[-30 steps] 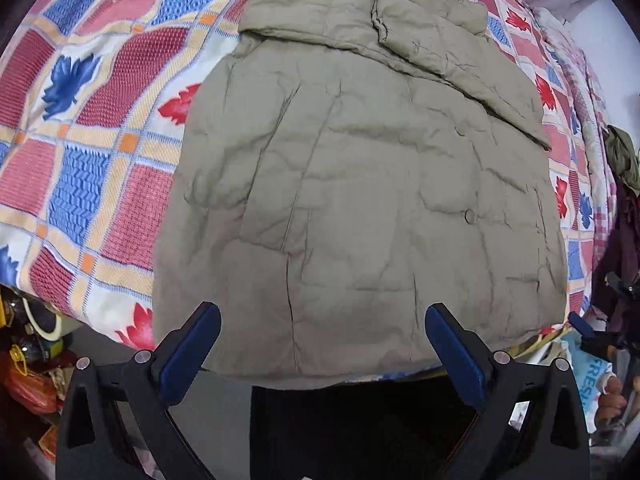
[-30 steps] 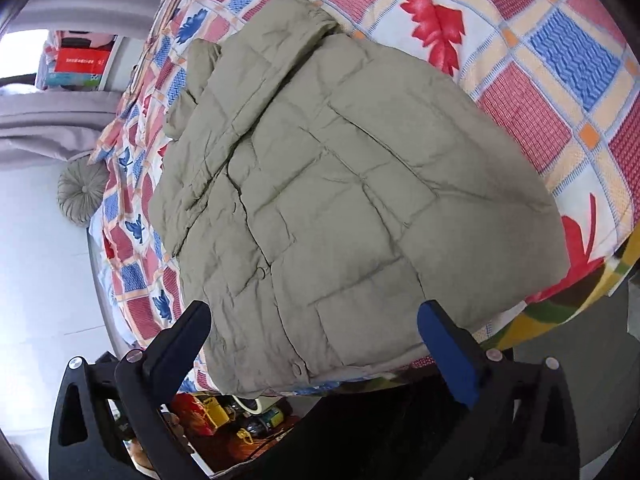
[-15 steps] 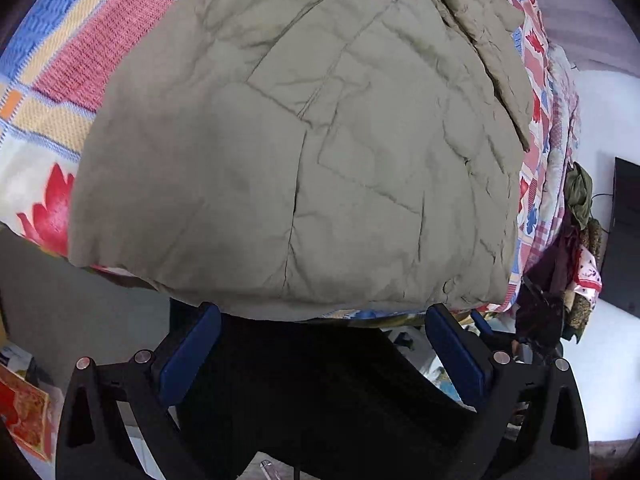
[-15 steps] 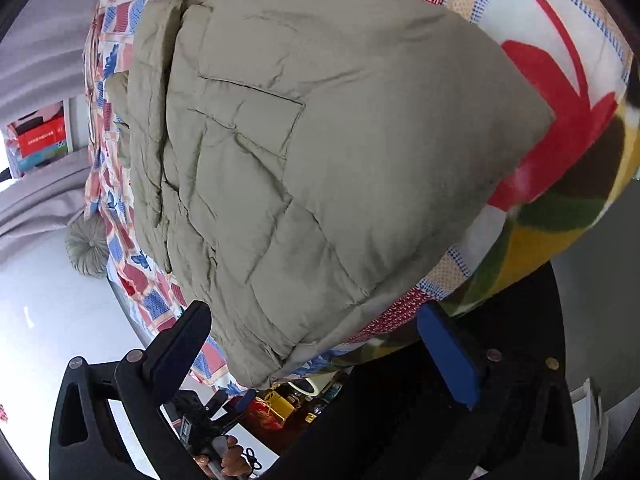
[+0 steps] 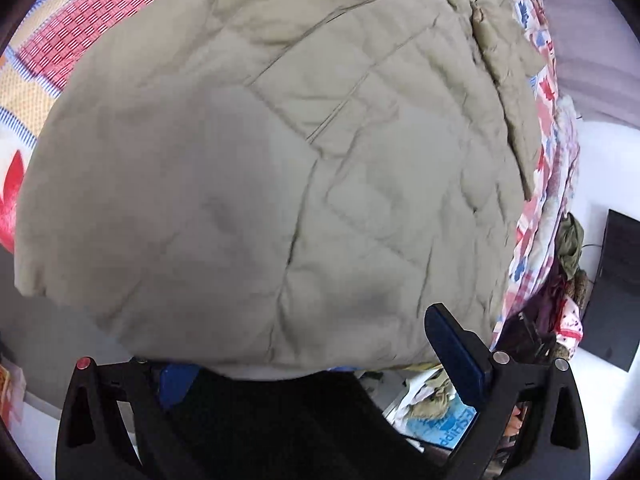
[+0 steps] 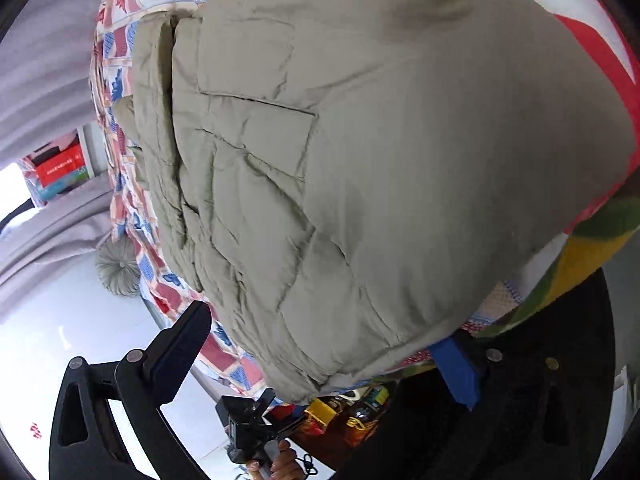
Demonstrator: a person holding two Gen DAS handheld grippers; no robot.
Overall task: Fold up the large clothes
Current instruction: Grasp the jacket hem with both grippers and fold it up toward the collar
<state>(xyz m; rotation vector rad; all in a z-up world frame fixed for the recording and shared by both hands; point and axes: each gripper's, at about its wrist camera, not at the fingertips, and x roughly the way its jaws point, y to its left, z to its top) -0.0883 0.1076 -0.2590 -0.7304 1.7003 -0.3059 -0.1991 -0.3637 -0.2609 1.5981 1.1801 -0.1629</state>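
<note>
Up close, then:
Jacket: khaki quilted jacket (image 5: pixel 280 184) fills most of both views, lying on a patterned quilt (image 5: pixel 68 28); its hem hangs over the bed edge at the lower middle of each frame.
Left gripper (image 5: pixel 316 356): spread wide at the hem; the left finger is mostly hidden under the fabric, the right blue pad (image 5: pixel 452 352) sits against the hem's lower right corner. Nothing is pinched.
Right gripper (image 6: pixel 324 356): also spread; the left finger (image 6: pixel 180 352) stands clear at lower left over the quilt edge, the right blue pad (image 6: pixel 456 372) is tucked under the hem.
In the way: the drooping hem covers one finger of each tool.
Around, left view: clothes pile (image 5: pixel 568 248) and dark screen (image 5: pixel 616 288) at right.
Around, right view: grey curtain (image 6: pixel 48 60) upper left, round cushion (image 6: pixel 118 266) mid-left, red box (image 6: pixel 60 164), toys (image 6: pixel 344 412) under the bed, a hand (image 6: pixel 280 464) holding the other tool at the bottom.
</note>
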